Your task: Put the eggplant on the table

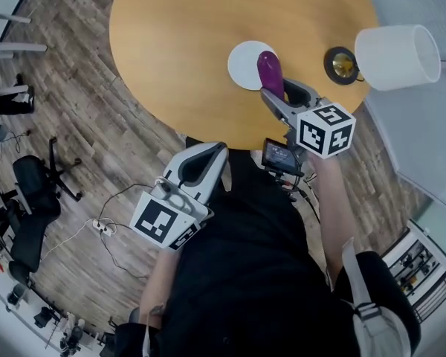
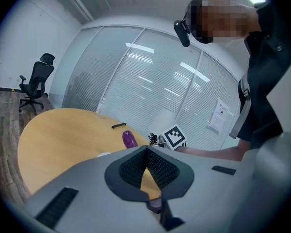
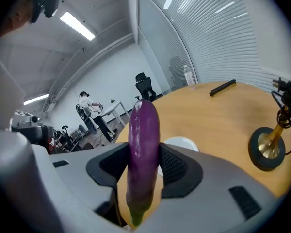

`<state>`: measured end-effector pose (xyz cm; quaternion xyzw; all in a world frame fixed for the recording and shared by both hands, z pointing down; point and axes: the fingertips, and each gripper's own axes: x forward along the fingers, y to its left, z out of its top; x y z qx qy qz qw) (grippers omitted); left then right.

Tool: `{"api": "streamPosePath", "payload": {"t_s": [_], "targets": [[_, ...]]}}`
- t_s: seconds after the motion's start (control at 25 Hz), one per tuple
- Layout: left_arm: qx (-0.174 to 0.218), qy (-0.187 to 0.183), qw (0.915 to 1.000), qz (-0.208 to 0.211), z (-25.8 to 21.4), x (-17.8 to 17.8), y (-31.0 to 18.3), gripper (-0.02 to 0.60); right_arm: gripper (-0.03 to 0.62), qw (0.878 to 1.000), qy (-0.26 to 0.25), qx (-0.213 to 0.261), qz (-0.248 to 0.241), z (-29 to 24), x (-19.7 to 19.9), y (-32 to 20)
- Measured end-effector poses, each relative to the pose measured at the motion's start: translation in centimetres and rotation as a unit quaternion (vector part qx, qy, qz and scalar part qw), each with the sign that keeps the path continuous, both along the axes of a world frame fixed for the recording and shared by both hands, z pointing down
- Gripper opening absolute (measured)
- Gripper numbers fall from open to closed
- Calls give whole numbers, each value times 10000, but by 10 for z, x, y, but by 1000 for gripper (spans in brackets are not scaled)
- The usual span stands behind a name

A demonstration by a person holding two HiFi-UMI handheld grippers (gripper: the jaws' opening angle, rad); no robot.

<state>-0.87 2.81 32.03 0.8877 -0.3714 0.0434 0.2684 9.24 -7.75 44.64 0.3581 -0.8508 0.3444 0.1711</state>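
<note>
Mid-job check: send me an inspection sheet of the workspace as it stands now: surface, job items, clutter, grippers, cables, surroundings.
Surface: round wooden table.
Job's things: eggplant clamped in the right gripper, over the edge of the white plate in the head view; not released.
Clutter: white plate, lamp, black bar on the far side of the table.
Grippers: right gripper shut on the eggplant; left gripper shut, nothing in it, short of the table's near edge.
Cables: lamp cord on the table; floor cable with a power strip.
Surroundings: office chair, glass wall with blinds.
</note>
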Motion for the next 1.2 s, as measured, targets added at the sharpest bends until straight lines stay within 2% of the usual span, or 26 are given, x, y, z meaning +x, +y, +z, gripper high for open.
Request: {"api": "streamPosePath", "payload": {"t_s": [0.2, 0.52, 1.2], "targets": [[5, 40, 9999, -150, 0, -15, -10, 11, 204, 9991, 300, -299, -96, 31, -10, -14], [-46, 51, 9999, -102, 3, -13, -14, 12, 204, 9956, 671, -647, -37, 73, -13, -31], [-68, 101, 9999, -90, 9, -14, -15, 12, 204, 9841, 1502, -943, -52, 128, -17, -64]]}}
